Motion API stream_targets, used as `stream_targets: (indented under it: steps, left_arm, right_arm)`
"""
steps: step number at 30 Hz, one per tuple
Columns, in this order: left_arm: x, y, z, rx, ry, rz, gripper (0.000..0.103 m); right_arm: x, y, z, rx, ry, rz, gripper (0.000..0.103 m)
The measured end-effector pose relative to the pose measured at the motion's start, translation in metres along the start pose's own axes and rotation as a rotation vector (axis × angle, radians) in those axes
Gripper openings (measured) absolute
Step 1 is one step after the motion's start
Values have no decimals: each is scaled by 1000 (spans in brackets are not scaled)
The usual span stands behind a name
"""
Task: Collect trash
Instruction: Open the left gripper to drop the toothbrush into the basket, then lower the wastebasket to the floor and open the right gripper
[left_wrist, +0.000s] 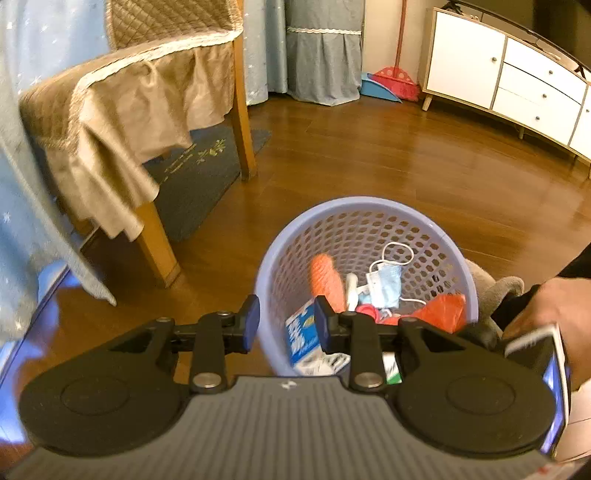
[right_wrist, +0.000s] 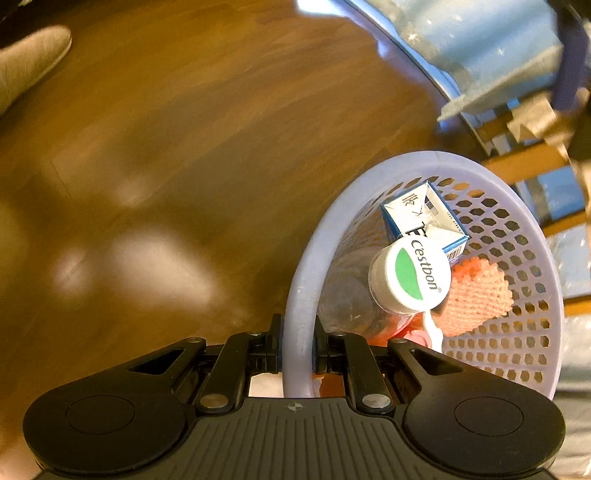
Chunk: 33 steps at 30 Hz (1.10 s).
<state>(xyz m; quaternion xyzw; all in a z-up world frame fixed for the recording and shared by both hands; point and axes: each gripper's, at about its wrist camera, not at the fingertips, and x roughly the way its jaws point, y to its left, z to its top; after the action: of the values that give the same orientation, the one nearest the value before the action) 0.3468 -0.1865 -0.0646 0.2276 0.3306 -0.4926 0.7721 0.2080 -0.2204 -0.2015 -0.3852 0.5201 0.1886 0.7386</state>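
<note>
A lavender mesh basket (left_wrist: 365, 206) stands on the wooden floor. It holds an orange foam net (left_wrist: 325, 280), a blue face mask (left_wrist: 388, 284), a blue-and-white carton (left_wrist: 303, 332) and an orange plastic bag (left_wrist: 443, 310). My left gripper (left_wrist: 286, 323) is open above the basket's near-left rim, gripping nothing. My right gripper (right_wrist: 298, 347) is shut on the basket rim (right_wrist: 369, 177). In the right wrist view a clear bottle with a white and green cap (right_wrist: 410, 277) leans inside, beside the carton (right_wrist: 421, 218) and the foam net (right_wrist: 480, 291). A hand (left_wrist: 554, 306) holds the right gripper.
A wooden chair with a tan quilted cover (left_wrist: 147, 92) stands on a grey mat (left_wrist: 199, 173) at left. A white cabinet (left_wrist: 517, 81) lines the far right wall, with a red broom and blue dustpan (left_wrist: 395, 81) beside it. A grey slipper (right_wrist: 26, 62) rests on the floor.
</note>
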Motion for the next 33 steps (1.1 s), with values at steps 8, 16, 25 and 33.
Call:
stream_targets:
  steps: [8, 16, 25, 33]
  left_arm:
    - [-29, -11, -18, -29, 10, 33, 31]
    - [-50, -24, -37, -69, 36, 81, 43]
    - [-90, -49, -53, -148, 50, 132, 70]
    - [-132, -85, -57, -252, 22, 201, 98]
  right_arm:
    - [-14, -17, -3, 109, -27, 25, 10]
    - [-31, -19, -10, 133, -66, 5, 10]
    - [-83, -13, -34, 245, -121, -35, 10]
    - [-144, -8, -68, 524, -161, 14, 11]
